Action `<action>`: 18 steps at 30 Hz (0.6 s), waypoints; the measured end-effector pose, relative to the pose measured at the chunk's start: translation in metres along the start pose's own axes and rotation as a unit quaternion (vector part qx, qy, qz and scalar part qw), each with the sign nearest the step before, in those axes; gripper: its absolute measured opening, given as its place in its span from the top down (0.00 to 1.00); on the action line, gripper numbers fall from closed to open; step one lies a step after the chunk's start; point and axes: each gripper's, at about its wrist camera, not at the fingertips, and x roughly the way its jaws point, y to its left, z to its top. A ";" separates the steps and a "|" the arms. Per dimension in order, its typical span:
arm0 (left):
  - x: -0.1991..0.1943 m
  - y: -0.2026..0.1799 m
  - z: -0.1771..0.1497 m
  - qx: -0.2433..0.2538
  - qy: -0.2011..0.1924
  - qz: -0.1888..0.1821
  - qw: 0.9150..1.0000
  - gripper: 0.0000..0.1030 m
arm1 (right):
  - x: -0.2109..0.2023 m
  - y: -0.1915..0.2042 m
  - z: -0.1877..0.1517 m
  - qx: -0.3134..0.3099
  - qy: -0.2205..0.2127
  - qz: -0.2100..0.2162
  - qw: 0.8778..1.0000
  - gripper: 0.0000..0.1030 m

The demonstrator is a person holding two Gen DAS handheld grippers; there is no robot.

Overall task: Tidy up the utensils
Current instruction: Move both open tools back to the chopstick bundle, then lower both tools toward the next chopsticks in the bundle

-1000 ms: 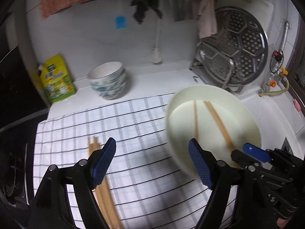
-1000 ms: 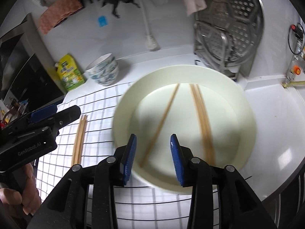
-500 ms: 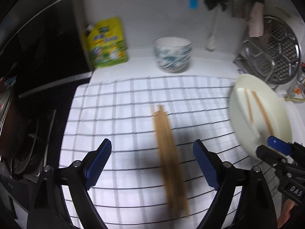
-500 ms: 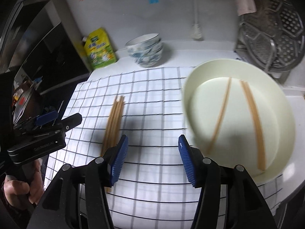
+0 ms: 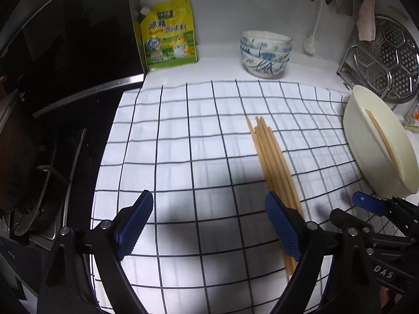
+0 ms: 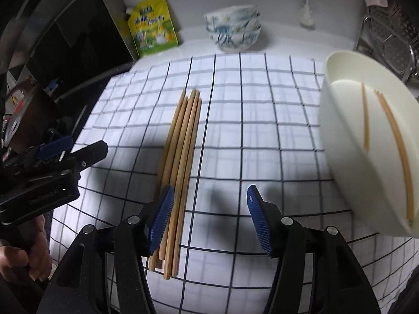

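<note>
Chopsticks beside both tongs
The chopstick bundle (image 6: pixel 180 157) lies under the right gripper's (image 6: pixel 209 218) left pad; both it and the left gripper (image 5: pixel 209 225) gape, empty.

A white wall (image 5: pixel 222 13) backs the white counter (image 5: pixel 217 65). Left stands a dark panel (image 5: pixel 65 39), perhaps a stove hood.

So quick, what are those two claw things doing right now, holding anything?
Left gripper: open, holding nothing.
Right gripper: open, has just been opening, empty; chopsticks lie by its left finger.
</note>
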 end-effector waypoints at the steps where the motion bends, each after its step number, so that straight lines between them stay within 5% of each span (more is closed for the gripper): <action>1: 0.004 0.002 -0.002 -0.002 0.004 -0.003 1.000 0.17 | 0.006 0.001 -0.001 0.000 0.006 -0.001 1.000 0.46; 18: 0.028 -0.005 -0.021 0.009 0.028 -0.031 0.999 0.17 | 0.033 0.008 -0.011 -0.014 0.025 -0.031 0.999 0.46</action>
